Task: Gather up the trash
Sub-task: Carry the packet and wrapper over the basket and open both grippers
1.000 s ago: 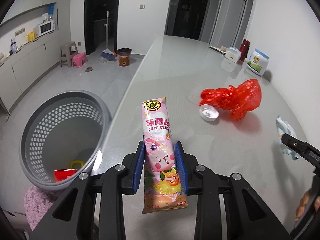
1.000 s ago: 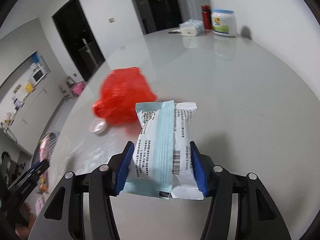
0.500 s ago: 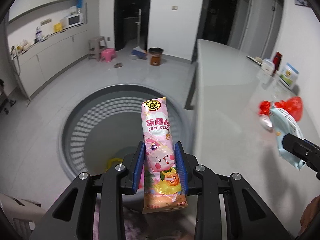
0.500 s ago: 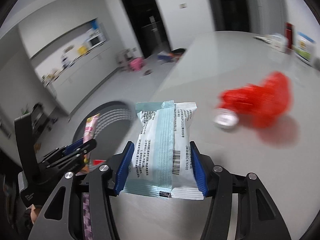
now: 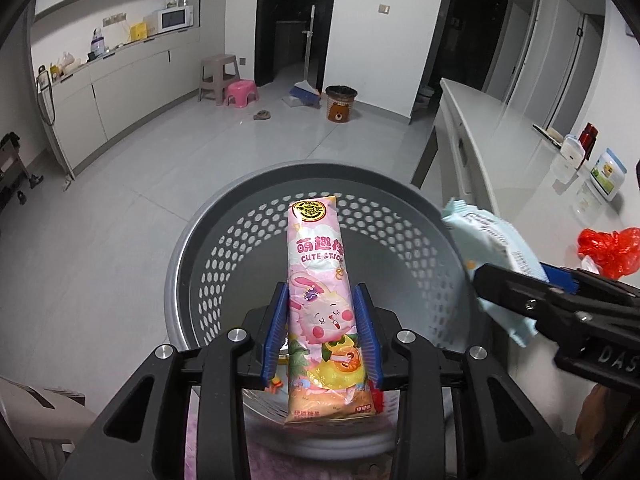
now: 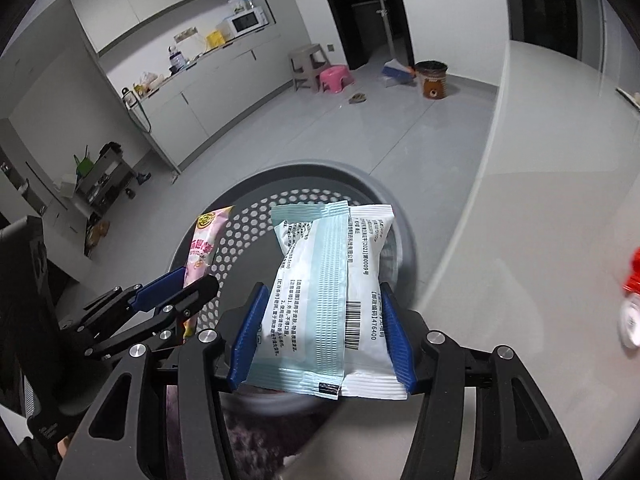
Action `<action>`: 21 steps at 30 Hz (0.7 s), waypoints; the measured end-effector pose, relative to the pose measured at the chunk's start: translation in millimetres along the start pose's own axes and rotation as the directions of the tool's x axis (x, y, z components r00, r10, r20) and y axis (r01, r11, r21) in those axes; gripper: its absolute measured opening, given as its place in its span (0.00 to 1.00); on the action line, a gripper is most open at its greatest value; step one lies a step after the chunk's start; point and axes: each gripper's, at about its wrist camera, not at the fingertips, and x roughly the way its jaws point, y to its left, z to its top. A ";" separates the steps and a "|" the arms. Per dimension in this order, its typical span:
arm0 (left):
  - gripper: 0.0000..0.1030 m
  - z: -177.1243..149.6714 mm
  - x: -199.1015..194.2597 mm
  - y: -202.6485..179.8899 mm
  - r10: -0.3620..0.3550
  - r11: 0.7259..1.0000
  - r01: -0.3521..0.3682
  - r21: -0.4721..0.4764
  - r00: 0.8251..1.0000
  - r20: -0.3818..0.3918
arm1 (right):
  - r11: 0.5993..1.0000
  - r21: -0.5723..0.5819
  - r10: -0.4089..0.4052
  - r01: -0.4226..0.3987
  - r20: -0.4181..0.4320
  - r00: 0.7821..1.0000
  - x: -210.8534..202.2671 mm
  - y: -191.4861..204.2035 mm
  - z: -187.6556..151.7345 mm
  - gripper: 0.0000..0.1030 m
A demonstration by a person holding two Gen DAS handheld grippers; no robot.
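— What is gripped by the left tool [image 5: 322,332]?

— A pink snack packet [image 5: 320,280] is clamped upright between its blue pads, directly over the grey perforated basket [image 5: 208,264] on the floor.

— And the right tool [image 6: 322,340]?

— It is clenched on a pale blue and white wrapper [image 6: 332,300], also held above the basket, just beside the left tool and toward the desk [image 6: 540,240] side.

— Is anything seen inside the basket?

— Small red and yellow scraps are glimpsed at the bottom, mostly hidden behind the pink packet.

— What is left on the desk?

— A crumpled red plastic bag [image 5: 610,252] and a white lid [image 6: 632,320] beside it are seen there, well apart from both tools.
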 end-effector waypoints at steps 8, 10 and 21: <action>0.61 -5.7 5.9 6.1 0.008 1.000 -0.008 -0.013 1.000 0.007 | 1.000 -0.014 -0.007 0.007 0.014 1.000 3.3 -0.6 -0.8 0.59; 0.61 -7.6 6.6 7.8 0.013 1.000 -0.013 -0.018 1.000 0.006 | 1.000 -0.005 -0.009 0.009 0.025 1.000 0.4 -2.8 -1.0 0.59; 0.74 -21.5 -5.0 14.5 0.051 0.997 -0.048 -0.056 0.998 0.040 | 0.999 0.025 -0.049 0.048 0.066 0.997 -18.7 -18.6 -27.3 0.64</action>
